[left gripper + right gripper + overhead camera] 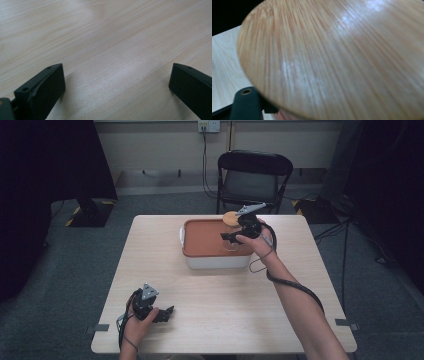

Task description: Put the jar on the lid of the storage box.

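A white box (216,261) with an orange-brown lid (204,238) stands at the far middle of the table. At the lid's far right edge is a round wooden disc (229,218). My right gripper (226,237) hovers over the lid's right part and points left, just in front of the disc. In the right gripper view the disc (337,57) is very close, overlapping one black finger (245,101); whether the jaws press on it is hidden. My left gripper (168,312) rests at the table's near left, jaws wide open (117,68) over bare wood.
The pale wooden table (225,305) has bare room in front of the box and at both sides. A black folding chair (254,176) stands behind the far edge. A cable loops from the right gripper along the forearm.
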Action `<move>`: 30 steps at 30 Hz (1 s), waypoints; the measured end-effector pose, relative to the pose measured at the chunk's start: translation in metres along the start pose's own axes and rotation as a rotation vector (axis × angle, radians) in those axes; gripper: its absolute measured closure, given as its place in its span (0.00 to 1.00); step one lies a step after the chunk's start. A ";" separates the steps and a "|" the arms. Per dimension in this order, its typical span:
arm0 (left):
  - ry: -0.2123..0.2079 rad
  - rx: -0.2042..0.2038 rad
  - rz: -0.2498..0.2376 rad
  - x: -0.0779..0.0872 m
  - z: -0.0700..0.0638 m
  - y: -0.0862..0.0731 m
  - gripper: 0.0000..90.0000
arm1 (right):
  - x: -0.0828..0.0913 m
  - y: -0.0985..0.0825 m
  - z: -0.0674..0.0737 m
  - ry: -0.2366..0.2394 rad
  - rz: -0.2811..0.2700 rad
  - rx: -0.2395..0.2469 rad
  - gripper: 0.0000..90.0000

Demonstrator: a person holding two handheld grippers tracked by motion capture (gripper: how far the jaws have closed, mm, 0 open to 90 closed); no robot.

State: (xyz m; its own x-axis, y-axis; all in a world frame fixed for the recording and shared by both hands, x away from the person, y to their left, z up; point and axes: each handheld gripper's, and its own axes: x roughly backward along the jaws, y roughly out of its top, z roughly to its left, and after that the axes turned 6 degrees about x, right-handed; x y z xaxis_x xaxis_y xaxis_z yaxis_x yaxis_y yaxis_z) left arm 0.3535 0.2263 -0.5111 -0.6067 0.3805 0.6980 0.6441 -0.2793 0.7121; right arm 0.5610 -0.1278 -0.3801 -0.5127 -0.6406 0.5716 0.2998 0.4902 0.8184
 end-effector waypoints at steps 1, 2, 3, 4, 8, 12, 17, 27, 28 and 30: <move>0.000 0.000 0.000 0.000 0.000 0.000 0.00 | 0.000 0.000 0.000 0.004 -0.001 -0.006 0.19; 0.000 0.000 0.000 0.000 0.000 0.000 0.00 | 0.000 0.000 0.000 0.002 0.005 -0.009 0.16; 0.000 0.000 0.000 0.000 0.000 0.000 0.00 | 0.000 0.001 0.001 -0.002 0.008 -0.010 0.13; 0.000 0.000 0.000 0.000 0.000 0.000 0.00 | 0.000 0.001 0.001 -0.006 0.008 -0.015 0.11; 0.000 0.000 0.000 0.000 0.000 0.000 0.00 | 0.002 0.001 0.001 -0.020 0.014 -0.016 0.08; 0.000 0.000 0.000 0.000 0.000 0.000 0.00 | 0.005 0.000 0.000 -0.028 0.009 -0.027 0.04; 0.000 0.000 0.000 0.000 0.000 0.000 0.00 | 0.011 0.000 -0.001 -0.021 0.002 -0.018 0.01; 0.000 0.000 0.000 0.000 0.000 0.000 0.00 | 0.021 -0.002 0.001 -0.046 0.013 -0.023 0.01; 0.000 0.001 0.000 0.000 0.000 0.000 0.00 | 0.022 -0.003 0.001 -0.051 0.014 -0.018 0.02; 0.000 0.000 0.000 0.000 0.000 0.000 0.00 | 0.024 -0.004 0.000 -0.056 0.013 -0.016 0.02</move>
State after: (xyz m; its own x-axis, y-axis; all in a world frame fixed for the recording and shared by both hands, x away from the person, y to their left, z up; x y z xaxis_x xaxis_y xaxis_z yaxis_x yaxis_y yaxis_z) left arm 0.3535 0.2263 -0.5111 -0.6069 0.3805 0.6978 0.6441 -0.2789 0.7123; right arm 0.5471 -0.1451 -0.3697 -0.5525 -0.6004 0.5781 0.3189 0.4886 0.8121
